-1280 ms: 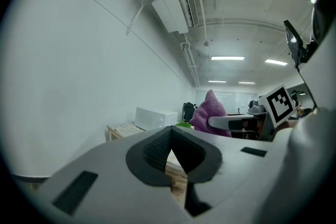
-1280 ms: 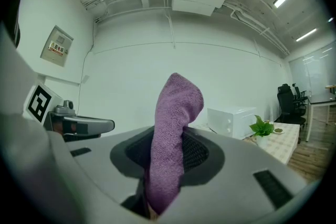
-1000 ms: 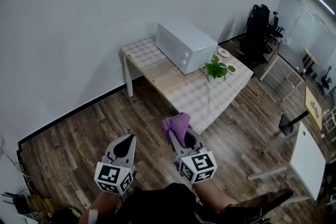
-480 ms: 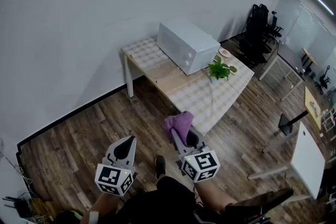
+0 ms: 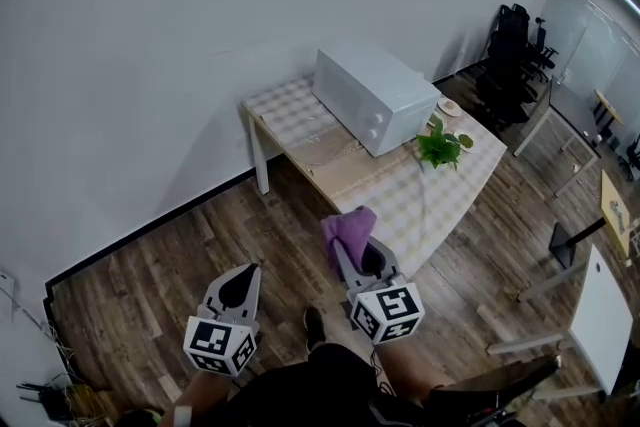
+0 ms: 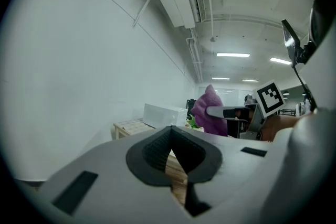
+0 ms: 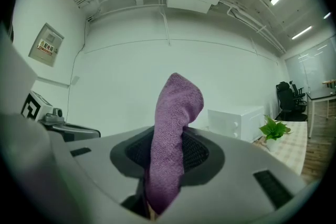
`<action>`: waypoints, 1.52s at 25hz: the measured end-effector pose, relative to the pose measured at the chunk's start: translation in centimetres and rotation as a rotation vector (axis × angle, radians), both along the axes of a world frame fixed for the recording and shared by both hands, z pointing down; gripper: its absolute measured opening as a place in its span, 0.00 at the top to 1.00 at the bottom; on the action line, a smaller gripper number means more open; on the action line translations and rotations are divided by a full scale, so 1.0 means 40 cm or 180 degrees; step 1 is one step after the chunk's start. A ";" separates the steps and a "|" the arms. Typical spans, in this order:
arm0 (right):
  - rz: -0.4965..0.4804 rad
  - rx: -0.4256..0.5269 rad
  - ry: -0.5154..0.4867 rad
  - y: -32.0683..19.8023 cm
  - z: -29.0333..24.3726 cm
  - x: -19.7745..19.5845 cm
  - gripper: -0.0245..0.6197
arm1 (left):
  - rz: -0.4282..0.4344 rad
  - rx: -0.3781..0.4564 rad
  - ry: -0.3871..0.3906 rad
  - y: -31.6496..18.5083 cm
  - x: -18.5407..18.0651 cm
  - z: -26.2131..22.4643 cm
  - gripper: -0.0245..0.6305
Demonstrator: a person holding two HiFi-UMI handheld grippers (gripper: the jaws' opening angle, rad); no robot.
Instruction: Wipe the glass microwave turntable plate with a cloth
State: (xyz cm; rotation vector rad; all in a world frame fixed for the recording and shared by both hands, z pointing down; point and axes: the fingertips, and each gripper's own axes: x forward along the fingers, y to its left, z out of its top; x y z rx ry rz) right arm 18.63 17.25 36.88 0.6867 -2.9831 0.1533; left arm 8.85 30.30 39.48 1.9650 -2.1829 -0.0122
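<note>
Purple cloth (image 5: 347, 227) pinched in jaws of your right gripper (image 5: 358, 260); left gripper (image 5: 240, 278) jaws pressed together, empty; microwave (image 5: 375, 100) on counter (image 5: 395, 187), door seemingly closed.

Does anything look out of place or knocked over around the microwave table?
Nothing stands out. The microwave sits closed on the table, the potted plant stands upright beside it, and the purple cloth is clamped in the right gripper.

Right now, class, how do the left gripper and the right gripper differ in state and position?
The right gripper is shut on a purple cloth that stands up out of its jaws; the left gripper is shut on nothing. The right gripper is nearer the table than the left gripper. Both hang above the wooden floor, short of the table.
</note>
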 end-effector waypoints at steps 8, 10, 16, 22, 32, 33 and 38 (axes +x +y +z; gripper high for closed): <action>-0.0240 0.0146 0.0106 -0.136 0.003 -0.083 0.76 | -0.0013 -0.0057 -0.0020 -0.177 -0.060 -0.001 0.96; -0.0263 0.0142 0.0129 -0.175 0.003 -0.103 0.76 | -0.0013 -0.0061 -0.0056 -0.219 -0.074 -0.005 0.96; -0.0274 0.0012 0.0125 -0.300 0.017 -0.143 0.76 | -0.0059 -0.0075 -0.0139 -0.338 -0.108 -0.017 0.96; -0.0297 -0.0064 0.0112 -0.401 0.028 -0.167 0.76 | -0.0170 -0.0151 -0.0109 -0.441 -0.148 -0.018 0.96; -0.0365 -0.0093 0.0086 -0.532 0.047 -0.178 0.76 | -0.0180 -0.0228 -0.0100 -0.584 -0.160 0.011 0.96; -0.0363 -0.0093 0.0086 -0.541 0.046 -0.177 0.76 | -0.0177 -0.0231 -0.0093 -0.592 -0.158 0.013 0.96; -0.0368 -0.0100 0.0076 -0.567 0.057 -0.179 0.76 | -0.0158 -0.0259 -0.0096 -0.624 -0.156 0.021 0.96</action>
